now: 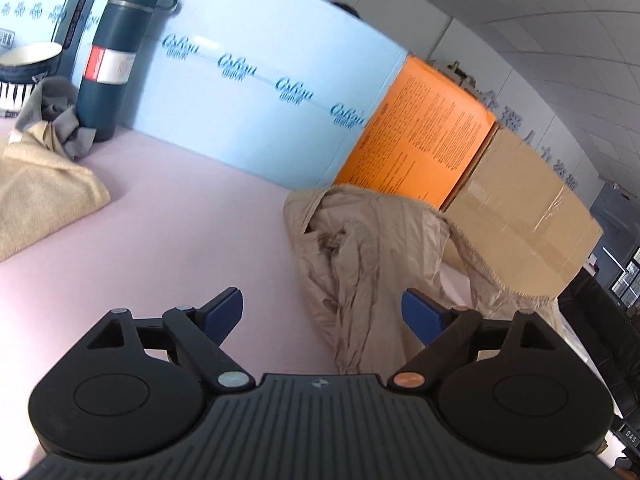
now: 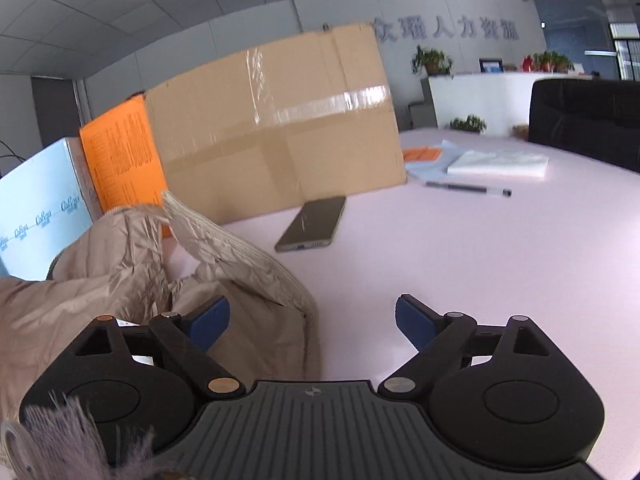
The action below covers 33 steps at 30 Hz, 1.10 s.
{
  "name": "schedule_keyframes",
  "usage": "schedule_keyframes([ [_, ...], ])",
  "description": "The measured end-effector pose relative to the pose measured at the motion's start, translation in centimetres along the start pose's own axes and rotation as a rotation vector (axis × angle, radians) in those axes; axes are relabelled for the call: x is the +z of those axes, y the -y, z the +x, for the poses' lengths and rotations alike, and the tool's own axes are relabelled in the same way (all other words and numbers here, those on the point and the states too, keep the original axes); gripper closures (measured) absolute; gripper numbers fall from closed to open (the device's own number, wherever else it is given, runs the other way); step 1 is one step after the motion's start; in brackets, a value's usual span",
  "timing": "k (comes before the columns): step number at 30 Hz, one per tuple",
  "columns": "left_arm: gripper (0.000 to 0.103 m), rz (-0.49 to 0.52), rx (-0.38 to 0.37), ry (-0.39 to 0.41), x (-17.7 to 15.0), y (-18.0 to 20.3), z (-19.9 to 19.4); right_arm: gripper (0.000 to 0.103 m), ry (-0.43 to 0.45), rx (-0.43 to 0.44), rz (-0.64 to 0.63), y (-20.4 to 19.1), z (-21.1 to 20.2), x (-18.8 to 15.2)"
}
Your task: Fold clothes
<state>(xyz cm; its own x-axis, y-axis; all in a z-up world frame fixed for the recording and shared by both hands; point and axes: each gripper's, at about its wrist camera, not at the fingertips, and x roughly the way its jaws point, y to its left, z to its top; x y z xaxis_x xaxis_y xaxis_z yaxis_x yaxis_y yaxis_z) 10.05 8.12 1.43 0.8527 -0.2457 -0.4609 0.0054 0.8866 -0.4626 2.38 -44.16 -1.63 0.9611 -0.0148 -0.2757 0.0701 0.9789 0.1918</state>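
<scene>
Beige crinkled puffer jacket [image 1: 360, 264] lies bunched, unfolded, on pink worktop [image 1: 180, 208] w/ hem propped vs cardboard box [image 2: 280, 120]. Left claw [image 1: 322, 312] & right claw [image 2: 312, 318] both spread wide, empty, flanking it, prob. for a two-sided pickup.

Soft, even daylight is filling both views, leaving the pale pink table [image 2: 460, 248] bright and almost free of hard shadows. Glare is streaking across the clear tape on the cardboard box [image 2: 280, 128], and the dark phone [image 2: 314, 224] is reflecting a dull sheen. Windows at the far right of the right wrist view are blowing out to white. Fisheye distortion is bending the ceiling panels and the blue board [image 1: 260, 92] into curves, and black vignetting is darkening the corners. Motion blur is softening the tan jacket [image 1: 360, 264] and the wall lettering, while fuzzy fur at the lower left of the right wrist view is sitting well out of focus.
</scene>
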Motion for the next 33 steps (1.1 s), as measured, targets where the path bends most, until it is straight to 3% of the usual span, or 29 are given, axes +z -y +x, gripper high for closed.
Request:
schedule_keyframes([
  [4, 0.012, 0.06, -0.055, -0.114, -1.1, 0.8, 1.8, 0.002, 0.172, 0.043, -0.204, -4.4, -3.6, -0.6],
  [6, 0.007, 0.112, -0.11, -0.161, -1.7, 1.8, 2.4, 0.001, 0.207, 0.138, -0.274, -7.0, -4.9, -1.3],
  [7, 0.008, 0.137, -0.134, -0.176, -2.0, 2.4, 2.6, 0.0, 0.205, 0.204, -0.308, -8.4, -5.4, -1.7],
  [8, 0.017, 0.159, -0.148, -0.172, -2.2, 3.0, 2.6, 0.0, 0.194, 0.276, -0.342, -9.9, -5.8, -2.2],
  [9, 0.051, 0.183, -0.153, -0.172, -2.4, 3.7, 2.7, 0.0, 0.174, 0.343, -0.388, -11.7, -6.0, -2.7],
  [10, 0.074, 0.203, -0.149, -0.182, -2.4, 4.4, 2.8, 0.0, 0.151, 0.409, -0.441, -13.5, -6.2, -3.3],
  [12, 0.074, 0.207, -0.14, -0.186, -2.2, 5.3, 3.0, 0.0, 0.12, 0.503, -0.526, -16.4, -6.3, -4.5],
  [14, 0.074, 0.19, -0.193, -0.188, -1.6, 6.0, 2.7, 0.0, 0.086, 0.577, -0.595, -19.4, -6.4, -5.5],
  [18, 0.074, 0.118, -0.279, -0.208, -0.3, 6.9, 2.2, 0.0, 0.06, 0.64, -0.72, -24.6, -6.9, -7.0],
  [22, 0.073, 0.094, -0.322, -0.221, 0.1, 7.2, 1.8, 0.0, 0.12, 0.633, -0.851, -28.1, -7.2, -8.0],
  [26, 0.064, 0.077, -0.366, -0.232, 0.5, 7.4, 1.4, 0.001, 0.15, 0.51, -0.992, -30.1, -5.6, -9.0],
  [28, 0.041, 0.086, -0.386, -0.205, 0.4, 6.6, 1.0, 0.019, 0.132, 0.505, -0.977, -29.7, -4.3, -8.3],
  [29, 0.035, 0.074, -0.388, -0.179, 0.4, 5.8, 0.8, 0.057, 0.08, 0.534, -0.92, -29.2, -3.5, -7.4],
  [30, 0.027, 0.053, -0.396, -0.151, 0.5, 4.7, 0.6, 0.081, 0.032, 0.545, -0.836, -28.4, -2.4, -6.2],
  [33, 0.02, -0.037, -0.411, -0.092, 0.7, 1.2, 0.8, 0.084, -0.071, 0.563, -0.556, -25.6, 0.7, -3.0],
])
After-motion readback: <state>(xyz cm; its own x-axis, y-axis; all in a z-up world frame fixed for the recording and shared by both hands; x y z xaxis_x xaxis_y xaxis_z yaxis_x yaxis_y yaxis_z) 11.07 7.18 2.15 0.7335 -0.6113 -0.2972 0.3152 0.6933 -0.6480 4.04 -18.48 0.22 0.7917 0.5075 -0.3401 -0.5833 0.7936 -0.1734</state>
